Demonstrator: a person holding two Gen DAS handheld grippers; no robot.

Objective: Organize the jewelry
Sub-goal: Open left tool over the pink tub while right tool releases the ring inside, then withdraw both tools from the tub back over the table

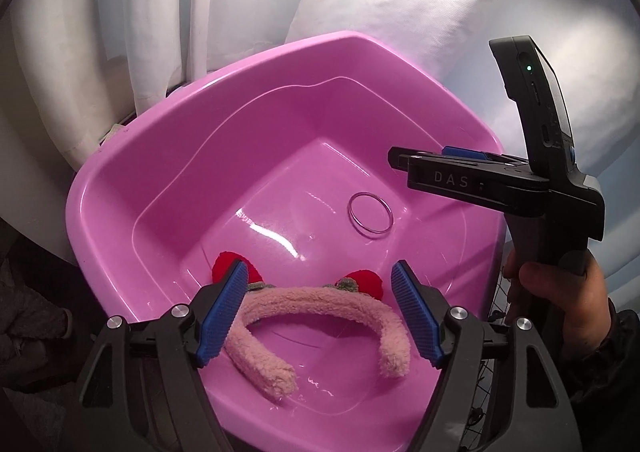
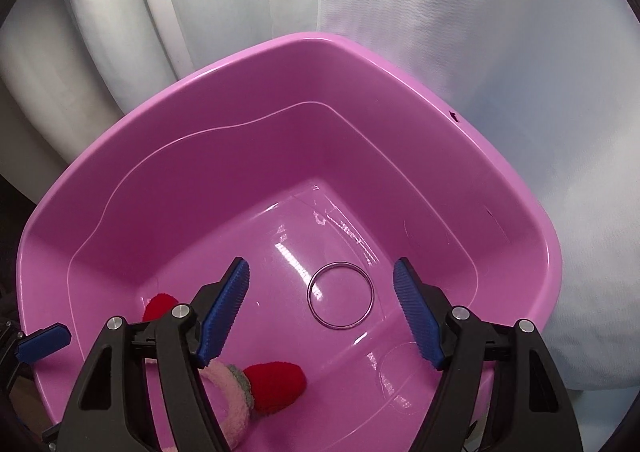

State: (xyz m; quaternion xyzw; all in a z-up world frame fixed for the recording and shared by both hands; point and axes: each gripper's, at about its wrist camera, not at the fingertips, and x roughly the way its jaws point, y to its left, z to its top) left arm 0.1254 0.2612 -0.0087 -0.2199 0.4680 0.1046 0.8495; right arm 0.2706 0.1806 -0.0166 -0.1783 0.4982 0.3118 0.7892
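**Headband and bangle lie in pink tub as both grippers hang open above**

A fuzzy pink headband [image 1: 320, 316] with two red pompoms [image 1: 366, 282] rests on the floor of a pink plastic tub [image 1: 160, 155], arched with its ends pointing towards the camera. The left gripper [image 1: 320, 316] hangs over it with its blue pads [image 1: 224, 316] spread wide to either side of the band, the left pad at the band's edge, neither seen pressing on it. Further along the tub floor, well apart from the headband, lies a thin metal bangle [image 1: 370, 215]. The right gripper [image 2: 322, 312], held by a hand [image 1: 560, 304] in a dark sleeve, points down at the bangle with its jaws also spread and nothing between them. White curtains [image 2: 240, 3] hang behind the tub
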